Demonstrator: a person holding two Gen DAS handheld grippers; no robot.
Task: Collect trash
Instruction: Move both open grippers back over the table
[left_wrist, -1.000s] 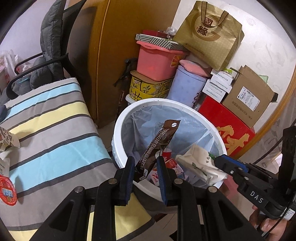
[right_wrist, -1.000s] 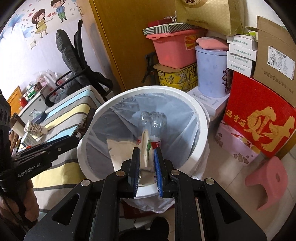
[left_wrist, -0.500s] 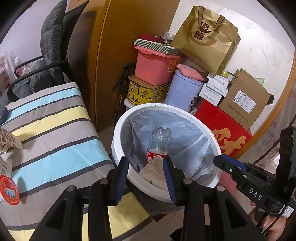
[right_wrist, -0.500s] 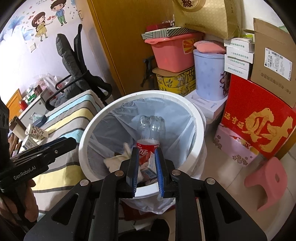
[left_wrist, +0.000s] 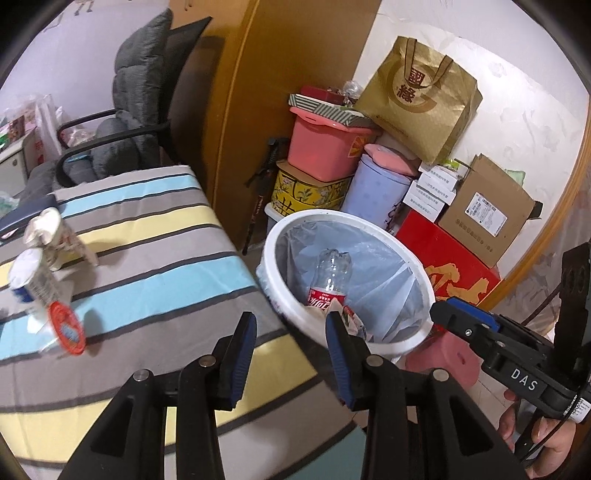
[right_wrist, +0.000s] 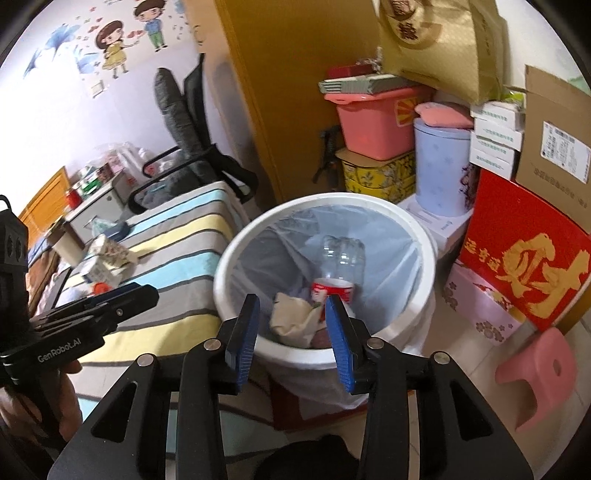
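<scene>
Both tools empty: left tool (left_wrist: 290, 334) jaws apart, right tool (right_wrist: 291, 319) jaws opening above bin (right_wrist: 236, 251). Remaining trash, cartons (left_wrist: 55, 243) and lid (left_wrist: 66, 326), lay on striped bench (left_wrist: 166, 273), left of left tool, probably nearer it.

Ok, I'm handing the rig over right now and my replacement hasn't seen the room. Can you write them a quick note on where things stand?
Left claw: open, empty, over the edge of the striped tablecloth.
Right claw: jaws opening, nothing between them, above the white trash bin.
Done: plastic cola bottle and crumpled paper bag lie in the bin's liner.
Left: on the tablecloth, a red round lid, a white cup and a crumpled patterned carton still need collecting.
</scene>
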